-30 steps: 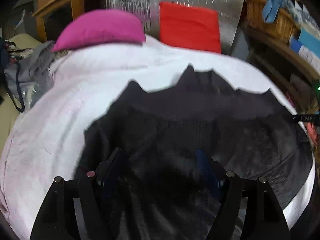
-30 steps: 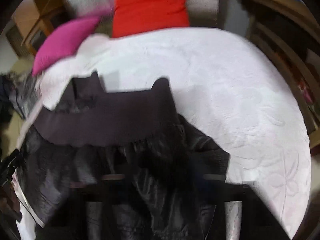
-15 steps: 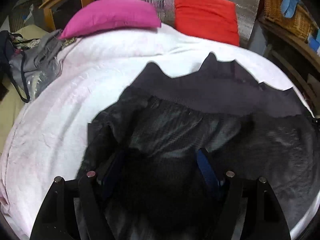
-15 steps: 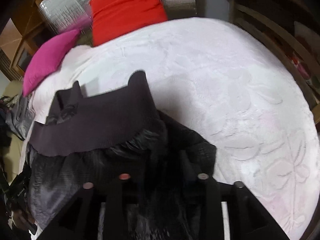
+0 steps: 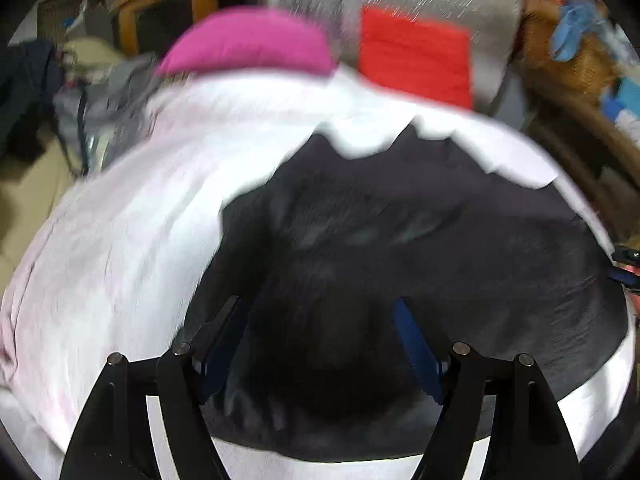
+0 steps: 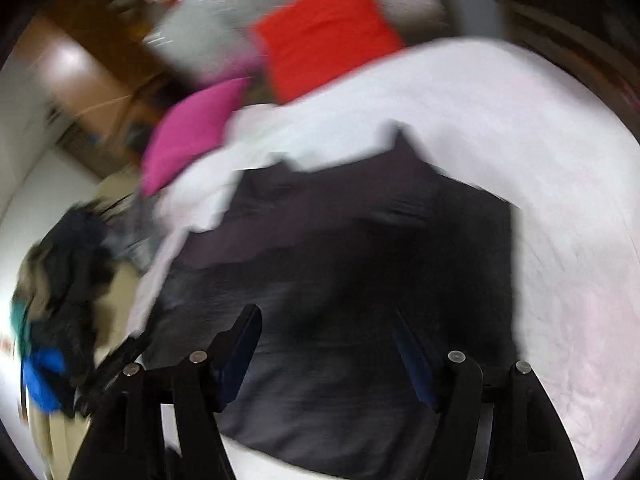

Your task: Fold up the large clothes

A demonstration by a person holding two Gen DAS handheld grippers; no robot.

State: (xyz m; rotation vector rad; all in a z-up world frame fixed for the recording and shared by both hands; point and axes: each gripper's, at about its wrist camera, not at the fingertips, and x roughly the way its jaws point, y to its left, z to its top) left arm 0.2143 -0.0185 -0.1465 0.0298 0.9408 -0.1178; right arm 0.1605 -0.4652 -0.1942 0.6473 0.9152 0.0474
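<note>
A large dark garment [image 5: 400, 220] lies spread on the white bed cover [image 5: 120, 240], its ribbed hem band toward the pillows. In the right wrist view the garment [image 6: 360, 220] shows a straight folded edge on its right side. My left gripper [image 5: 318, 304] hovers open just above the dark cloth, nothing pinched between its blue pads. My right gripper [image 6: 326, 312] is over the garment too. Its jaws are opening and the cloth lies flat below them, not pressed by the pads. Both views are blurred by motion.
A magenta pillow [image 5: 248, 40] and a red cushion [image 5: 416, 56] lie at the head of the bed against a silver panel. A pile of clothes [image 6: 68, 280] sits off the bed's left side. Wicker shelves [image 5: 572, 60] stand at the right. White cover [image 6: 540, 160] lies right of the garment.
The right gripper's fingers have spread apart and the bunched cloth in front of it now lies flat. Both cameras have swung across the bed. The left fingers stay as wide as before.
</note>
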